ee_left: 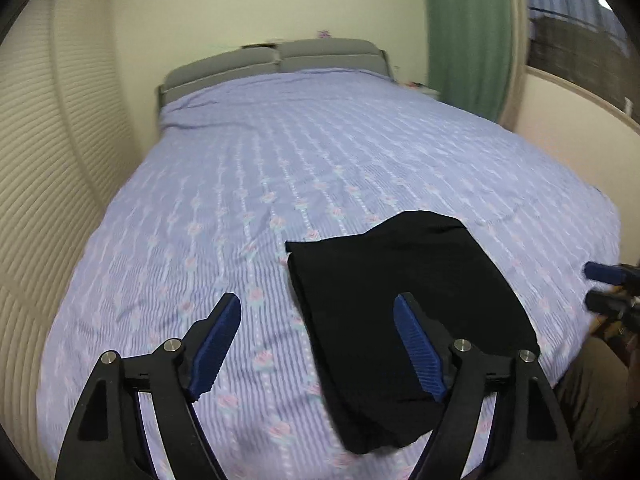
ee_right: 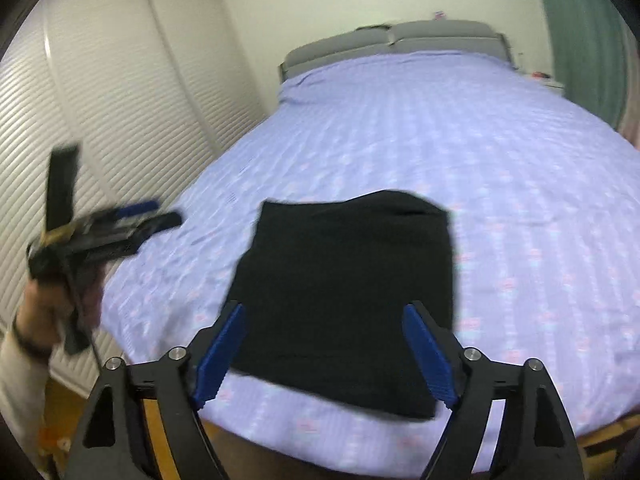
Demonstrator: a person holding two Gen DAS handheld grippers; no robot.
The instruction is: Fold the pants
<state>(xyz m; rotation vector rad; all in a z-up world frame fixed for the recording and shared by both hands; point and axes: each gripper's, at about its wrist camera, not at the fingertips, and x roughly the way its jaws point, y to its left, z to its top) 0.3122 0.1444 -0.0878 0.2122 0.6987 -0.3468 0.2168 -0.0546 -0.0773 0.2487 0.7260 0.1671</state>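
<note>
Black pants lie folded into a compact rectangle near the foot of the bed; the right wrist view shows the pants squarely ahead. My left gripper hovers above the bed, open, with nothing between its blue pads; the pants sit under its right finger. My right gripper is open above the near edge of the pants, gripping nothing. The right gripper's tips show at the right edge of the left wrist view. The left gripper, held by a hand, appears at the left in the right wrist view.
The bed has a lavender striped floral sheet and a grey headboard. White louvred closet doors stand left of the bed. A green curtain and a window hang at the far right. Wooden floor lies below the bed's foot.
</note>
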